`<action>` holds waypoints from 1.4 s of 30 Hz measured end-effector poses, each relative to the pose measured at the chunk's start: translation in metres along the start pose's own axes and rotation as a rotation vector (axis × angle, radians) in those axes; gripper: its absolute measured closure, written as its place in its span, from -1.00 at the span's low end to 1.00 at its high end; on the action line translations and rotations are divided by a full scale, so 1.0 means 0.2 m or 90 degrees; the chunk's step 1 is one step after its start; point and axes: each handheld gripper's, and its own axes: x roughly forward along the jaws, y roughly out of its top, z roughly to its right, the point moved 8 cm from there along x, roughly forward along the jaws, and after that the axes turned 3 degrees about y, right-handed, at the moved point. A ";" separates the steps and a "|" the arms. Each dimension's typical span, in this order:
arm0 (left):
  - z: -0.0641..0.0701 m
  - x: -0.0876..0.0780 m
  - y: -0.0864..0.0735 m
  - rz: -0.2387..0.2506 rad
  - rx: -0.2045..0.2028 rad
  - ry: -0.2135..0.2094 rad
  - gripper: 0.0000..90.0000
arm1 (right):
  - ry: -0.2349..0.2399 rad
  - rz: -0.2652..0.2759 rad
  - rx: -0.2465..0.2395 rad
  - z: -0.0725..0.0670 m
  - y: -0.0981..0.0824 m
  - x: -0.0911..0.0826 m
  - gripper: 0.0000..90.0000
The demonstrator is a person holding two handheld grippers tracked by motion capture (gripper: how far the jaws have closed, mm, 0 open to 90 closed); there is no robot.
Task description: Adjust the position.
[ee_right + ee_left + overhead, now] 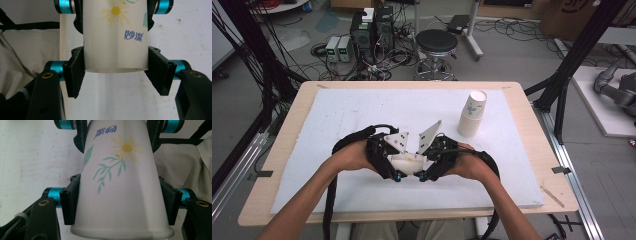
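Note:
A white paper cup [407, 162] with a daisy print and blue lettering lies level between my two grippers, just above the white board near the table's front middle. My left gripper [120, 203] is shut on the cup [120, 190] close to its rolled rim. My right gripper [116, 75] is shut on the cup [115, 50] near its narrow base end. In the high view the left gripper [396, 169] and the right gripper [426, 170] face each other, tips almost meeting. Each gripper view also shows the other gripper's jaws clamped farther along the cup: right gripper [117, 135], left gripper [115, 12].
A stack of paper cups [473, 114] stands upside down at the back right of the white board [337, 115], which covers most of the wooden table [287, 125]. A black stool [437, 45] and boxes with cables stand on the floor beyond the table.

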 end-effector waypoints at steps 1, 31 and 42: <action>0.00 0.00 0.00 0.000 -0.001 0.000 -0.28 | -0.001 -0.002 -0.001 0.00 0.00 0.00 -0.16; 0.00 -0.15 0.04 0.203 -0.047 -0.005 -0.73 | -0.007 0.059 0.027 0.00 -0.06 -0.08 -0.15; 0.02 -0.19 -0.10 0.356 -0.108 0.044 -0.74 | -0.003 0.166 0.052 -0.03 -0.13 -0.07 -0.15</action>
